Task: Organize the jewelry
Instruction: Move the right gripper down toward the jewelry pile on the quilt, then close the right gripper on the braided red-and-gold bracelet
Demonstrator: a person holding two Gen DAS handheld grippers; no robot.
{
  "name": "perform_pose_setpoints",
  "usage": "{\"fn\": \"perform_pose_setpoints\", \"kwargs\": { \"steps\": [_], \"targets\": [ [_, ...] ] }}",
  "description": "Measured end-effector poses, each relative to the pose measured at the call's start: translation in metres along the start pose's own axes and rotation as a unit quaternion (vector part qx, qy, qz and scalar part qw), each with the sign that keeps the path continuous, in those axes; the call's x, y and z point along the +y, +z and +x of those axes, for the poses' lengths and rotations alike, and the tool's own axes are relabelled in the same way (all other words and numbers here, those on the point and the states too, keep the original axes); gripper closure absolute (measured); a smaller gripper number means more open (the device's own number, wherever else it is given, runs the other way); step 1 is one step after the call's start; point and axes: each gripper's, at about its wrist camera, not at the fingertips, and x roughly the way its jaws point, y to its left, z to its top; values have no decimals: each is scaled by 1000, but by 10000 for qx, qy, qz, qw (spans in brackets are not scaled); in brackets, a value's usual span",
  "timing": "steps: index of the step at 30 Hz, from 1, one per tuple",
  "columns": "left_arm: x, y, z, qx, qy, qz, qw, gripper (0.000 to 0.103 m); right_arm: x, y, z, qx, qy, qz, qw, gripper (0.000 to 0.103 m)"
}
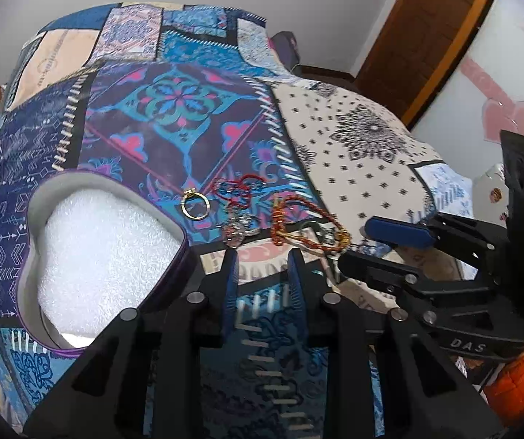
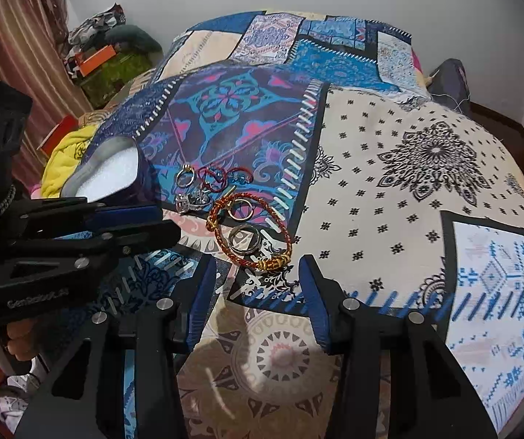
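Jewelry lies in a small heap on the patchwork bedspread. A gold ring (image 1: 196, 205) (image 2: 185, 177), a red cord bracelet (image 1: 233, 191) (image 2: 215, 179), a sparkly silver piece (image 1: 238, 229) (image 2: 192, 201), an orange-and-gold braided bracelet (image 1: 307, 228) (image 2: 251, 237) and a silver band (image 2: 244, 238) show. A heart-shaped box (image 1: 31, 216) (image 2: 112, 173) with white foam lining sits left of them. My left gripper (image 1: 262, 256) is open and empty, just short of the silver piece. My right gripper (image 2: 258, 267) is open and empty, just short of the braided bracelet.
The bed (image 2: 389, 190) fills both views, with a white wall behind. A wooden door (image 1: 419, 36) stands at the right. A yellow cloth (image 2: 64, 161) and clutter lie at the bed's left side. Each gripper shows in the other's view (image 1: 389, 245) (image 2: 144, 223).
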Motion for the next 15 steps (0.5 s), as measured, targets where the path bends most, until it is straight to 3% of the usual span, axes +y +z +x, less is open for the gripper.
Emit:
{"fn": "perform_pose_setpoints", "kwargs": {
  "steps": [8, 15],
  "targets": [
    [11, 2, 11, 28, 121, -211, 9997, 75, 2, -1, 9, 123, -54, -78, 9999, 64],
    [8, 7, 17, -33, 372, -119, 9992, 75, -1, -1, 12, 126, -144, -106, 9998, 80]
  ]
}}
